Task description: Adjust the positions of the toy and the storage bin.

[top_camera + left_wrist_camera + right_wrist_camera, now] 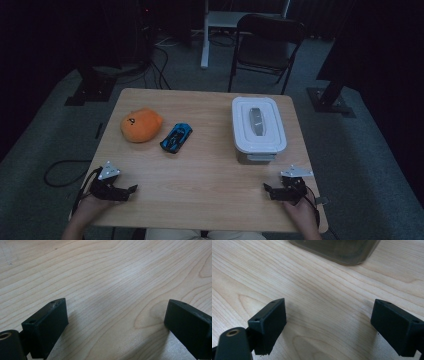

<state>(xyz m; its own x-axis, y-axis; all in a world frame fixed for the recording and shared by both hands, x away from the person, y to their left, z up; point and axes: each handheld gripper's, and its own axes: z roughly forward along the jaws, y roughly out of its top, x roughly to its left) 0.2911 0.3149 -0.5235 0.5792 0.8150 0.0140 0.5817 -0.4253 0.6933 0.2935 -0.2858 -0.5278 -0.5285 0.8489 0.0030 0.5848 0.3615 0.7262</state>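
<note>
On the tabletop (210,170), the plush toy (141,125) lies at the far left with the toy car (176,137) just beside it on its right, and the lidded box (258,129) sits well apart at the far right. The left gripper (131,190) rests near the front left edge and the right gripper (268,189) near the front right, in front of the lidded box; a folding chair (265,47) stands on the floor behind the tabletop

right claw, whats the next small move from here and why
Probably ease the right claw forward toward the lidded white container. It is the nearest thing to that claw, its lid is on, and the jaws stand open over bare table with nothing between them. The left claw also rests open, with the orange plush and blue toy car farther off.
</note>
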